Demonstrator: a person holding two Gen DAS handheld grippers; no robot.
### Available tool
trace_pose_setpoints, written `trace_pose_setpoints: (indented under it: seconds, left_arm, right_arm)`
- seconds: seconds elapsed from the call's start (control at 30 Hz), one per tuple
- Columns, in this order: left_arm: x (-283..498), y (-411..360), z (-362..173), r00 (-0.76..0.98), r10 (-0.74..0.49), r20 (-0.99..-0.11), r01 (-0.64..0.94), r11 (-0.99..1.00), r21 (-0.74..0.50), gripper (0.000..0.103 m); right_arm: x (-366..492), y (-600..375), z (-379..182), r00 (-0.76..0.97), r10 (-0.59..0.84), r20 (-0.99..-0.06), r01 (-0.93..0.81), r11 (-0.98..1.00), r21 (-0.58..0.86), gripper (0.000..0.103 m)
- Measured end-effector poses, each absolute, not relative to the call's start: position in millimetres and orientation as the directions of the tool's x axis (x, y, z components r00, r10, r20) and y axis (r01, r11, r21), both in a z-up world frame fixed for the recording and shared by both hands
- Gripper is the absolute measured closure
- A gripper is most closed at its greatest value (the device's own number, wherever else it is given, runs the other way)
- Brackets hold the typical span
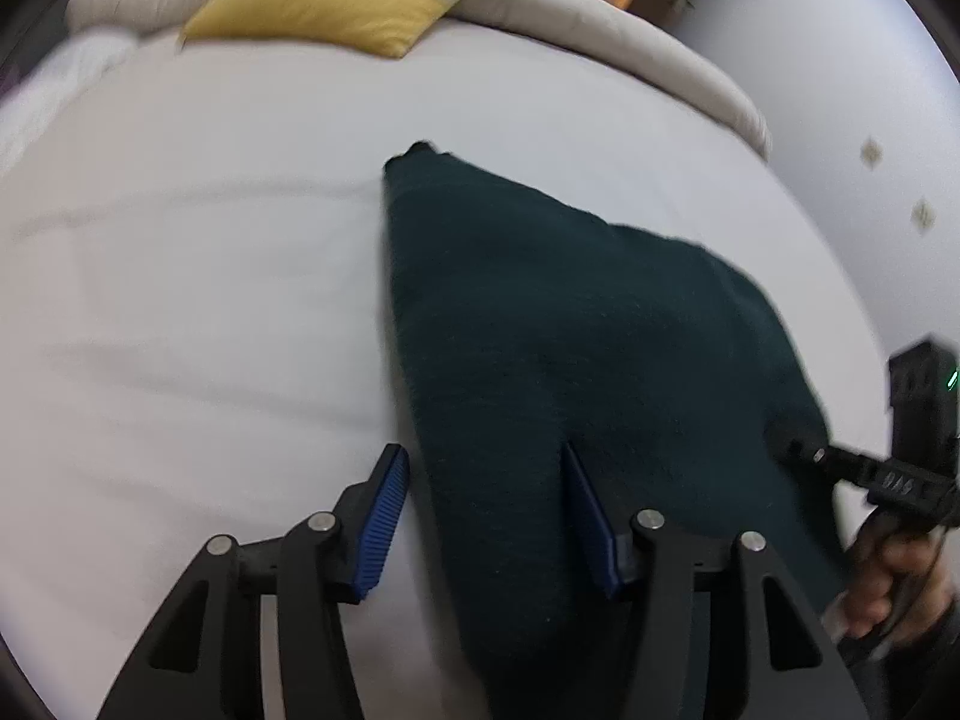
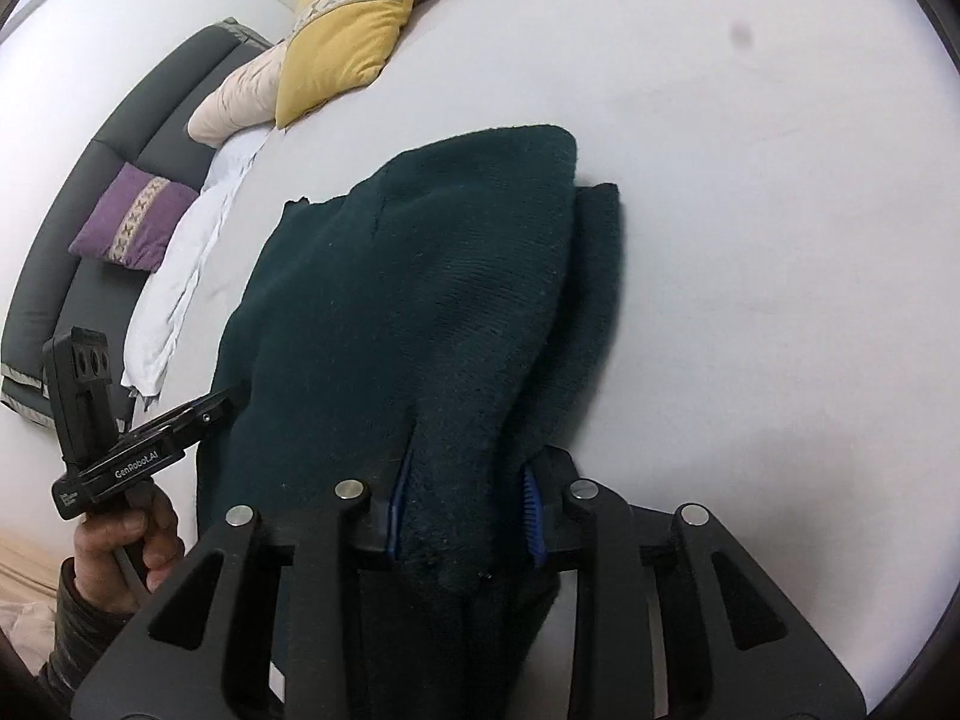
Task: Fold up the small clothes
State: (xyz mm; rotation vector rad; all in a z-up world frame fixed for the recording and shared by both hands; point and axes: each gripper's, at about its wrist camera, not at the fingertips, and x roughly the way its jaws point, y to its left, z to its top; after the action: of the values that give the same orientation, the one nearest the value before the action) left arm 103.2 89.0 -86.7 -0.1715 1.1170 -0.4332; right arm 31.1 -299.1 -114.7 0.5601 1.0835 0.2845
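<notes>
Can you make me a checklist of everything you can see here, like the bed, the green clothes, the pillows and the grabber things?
Surface: white bed sheet, smooth with faint creases.
Job's things: dark green knit garment, partly folded, one layer lying over another.
Clutter: yellow cushion, purple cushion, beige pillow, crumpled white cloth, all at the far end of the bed.
Grippers: left gripper open, garment edge between its fingers; right gripper shut on the garment.
Cables: nothing seen.
Surroundings: grey headboard; pale floor with small diamond marks beside the bed.
</notes>
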Motion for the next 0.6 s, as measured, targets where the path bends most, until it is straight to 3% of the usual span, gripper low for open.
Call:
trace_pose_setpoints:
  seconds: [0.17, 0.37, 0.47, 0.6]
  left_arm:
    - [95.6, 104.8, -57.6, 0.409, -0.402, -0.819, 0.223, 0.915, -0.337, 0.047]
    - [102.5, 92.3, -15.9, 0.475, -0.436, -0.764, 0.269, 0.899, -0.346, 0.048]
    - [107.2, 68.5, -25.5, 0.446, -0.465, -0.764, 0.315, 0.881, -0.352, 0.048]
    - [116.2, 53.9, -61.2, 0.426, -0.445, -0.788, 0.285, 0.892, -0.35, 0.051]
  right_arm:
    - [2.6, -318.6, -87.0, 0.484, 0.455, -0.748, 0.085, 0.826, 0.557, 0.065]
    - [-7.6, -348.6, -35.0, 0.596, 0.437, -0.674, 0.096, 0.794, 0.6, 0.064]
    - [9.2, -325.4, -27.9, 0.566, 0.526, -0.635, 0.021, 0.761, 0.649, 0.065]
    - [46.8, -292.0, -60.2, 0.482, 0.575, -0.662, 0.03, 0.744, 0.668, 0.065]
